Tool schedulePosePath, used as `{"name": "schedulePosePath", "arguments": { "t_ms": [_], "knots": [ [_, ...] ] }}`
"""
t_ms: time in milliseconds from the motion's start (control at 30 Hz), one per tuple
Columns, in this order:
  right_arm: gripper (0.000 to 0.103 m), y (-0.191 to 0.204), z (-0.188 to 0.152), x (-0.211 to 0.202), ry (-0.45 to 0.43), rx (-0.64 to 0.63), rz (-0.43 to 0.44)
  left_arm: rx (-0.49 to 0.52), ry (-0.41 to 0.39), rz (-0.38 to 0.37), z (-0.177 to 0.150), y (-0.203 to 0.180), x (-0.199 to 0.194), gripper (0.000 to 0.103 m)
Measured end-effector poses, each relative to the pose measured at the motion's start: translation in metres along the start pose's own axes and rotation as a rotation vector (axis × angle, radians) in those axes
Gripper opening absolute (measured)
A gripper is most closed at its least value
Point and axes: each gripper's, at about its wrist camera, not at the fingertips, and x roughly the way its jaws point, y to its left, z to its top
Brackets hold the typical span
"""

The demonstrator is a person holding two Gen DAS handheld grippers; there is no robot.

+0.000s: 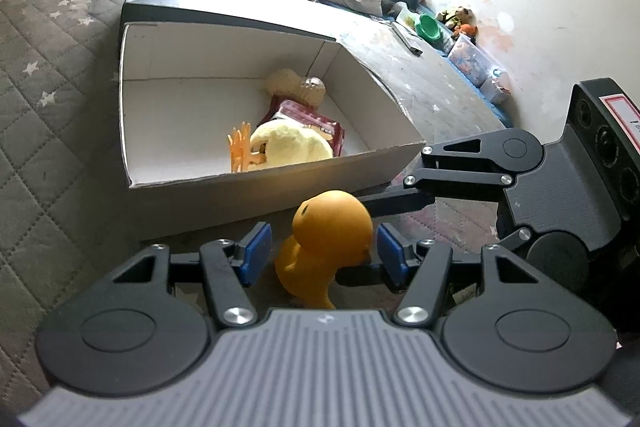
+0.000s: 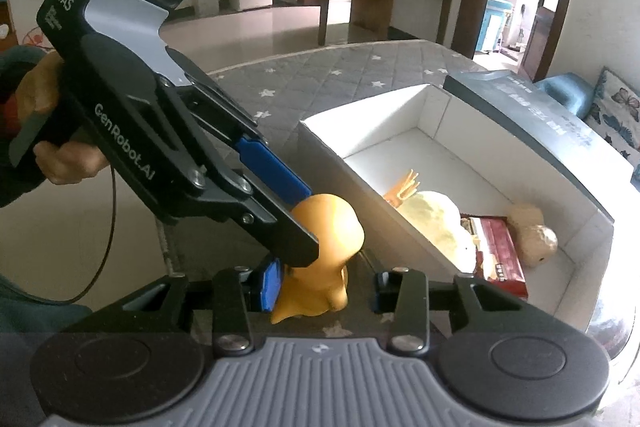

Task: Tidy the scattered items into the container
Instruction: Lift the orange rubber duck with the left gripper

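Left wrist view hides the base of the one orange duck toy (image 1: 332,223) behind my left gripper (image 1: 322,251), which is closed narrow on its head. My right gripper (image 2: 324,287) is also narrow, around the body; one pad touches, the other contact is hard to see. The duck stands on the quilt (image 1: 48,107), just outside the one box (image 1: 240,203). Inside I count four things: yellow plush (image 1: 288,143), orange hand-shaped toy (image 1: 239,147), half-covered red packet (image 1: 316,123), beige toy (image 1: 296,85).
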Motion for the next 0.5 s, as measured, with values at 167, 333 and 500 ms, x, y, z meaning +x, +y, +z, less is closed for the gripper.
{"name": "schedulePosePath", "arguments": {
  "t_ms": [167, 333, 500],
  "knots": [
    [0.041, -0.0014, -0.0026, 0.005, 0.014, 0.01, 0.003, -0.021, -0.003, -0.013, -0.0021, 0.0062, 0.0015, 0.06],
    [0.042, -0.002, -0.005, 0.0059, 0.019, 0.019, 0.011, -0.02, -0.002, -0.014, -0.0024, 0.0065, 0.0017, 0.06],
    [0.042, -0.0018, -0.0054, 0.0101, 0.014, 0.027, 0.013, -0.016, -0.002, -0.011, -0.0028, 0.0056, 0.0005, 0.06]
  ]
}}
